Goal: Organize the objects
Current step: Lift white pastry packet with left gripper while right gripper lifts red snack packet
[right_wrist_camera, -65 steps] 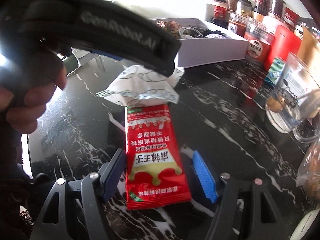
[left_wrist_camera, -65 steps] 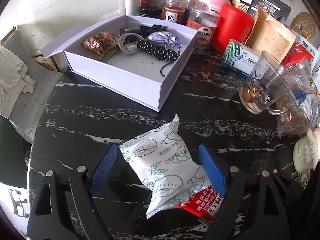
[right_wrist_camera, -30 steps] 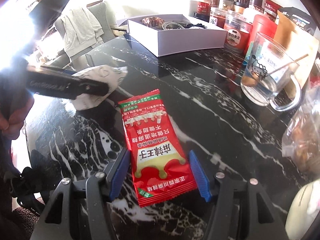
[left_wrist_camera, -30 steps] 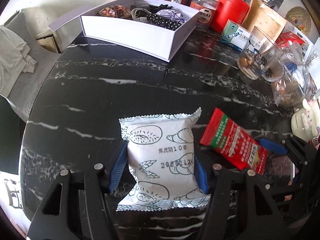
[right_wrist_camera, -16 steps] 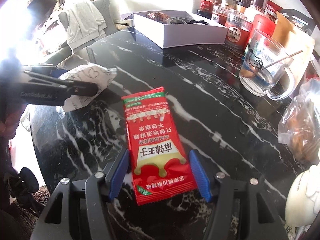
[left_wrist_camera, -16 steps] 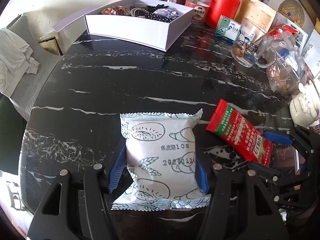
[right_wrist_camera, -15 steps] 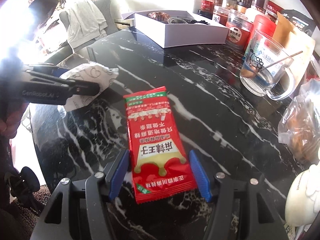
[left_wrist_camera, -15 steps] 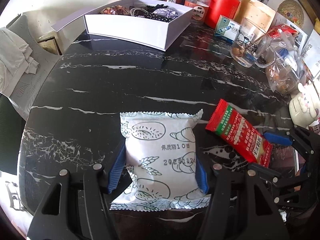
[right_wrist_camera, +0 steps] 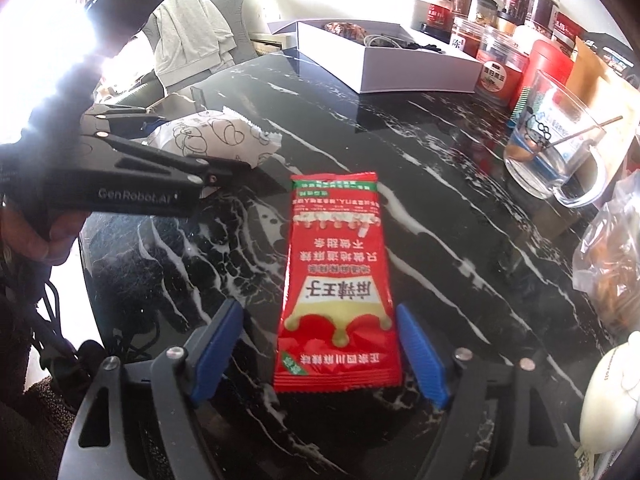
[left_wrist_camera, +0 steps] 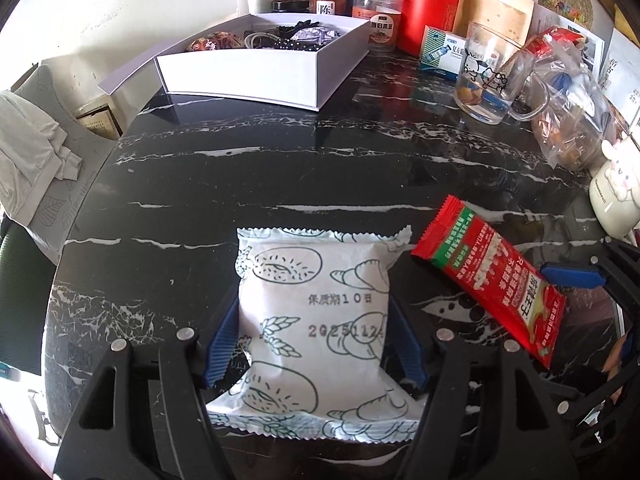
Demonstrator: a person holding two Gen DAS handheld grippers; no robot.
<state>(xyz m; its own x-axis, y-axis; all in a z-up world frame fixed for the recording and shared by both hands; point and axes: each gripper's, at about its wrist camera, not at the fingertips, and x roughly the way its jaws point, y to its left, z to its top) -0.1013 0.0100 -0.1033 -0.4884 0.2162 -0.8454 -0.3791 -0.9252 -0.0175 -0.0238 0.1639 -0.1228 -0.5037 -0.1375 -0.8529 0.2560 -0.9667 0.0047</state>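
**A:** Starting at the left, what does the left gripper (left_wrist_camera: pixel 312 340) have?

**B:** The white snack pack (left_wrist_camera: pixel 316 320). It lies on the black marble table (left_wrist_camera: pixel 280 168) with both blue pads pressed against its sides, so the jaws are clamped on it. Its longer side runs forward along the fingers.

**A:** And to the right?

**B:** The red sachet (right_wrist_camera: pixel 338 284) lies flat between the fingers of the right gripper (right_wrist_camera: pixel 320 356). There is a visible gap at each pad, so those jaws stand released. Its long axis points straight ahead, away from the jaws.

**A:** Where would they go?

**B:** Probably the white box (left_wrist_camera: pixel 256 68), well beyond both packets at the table's far side, slightly left. The left gripper looks nearer to it, and it alone has a hold.
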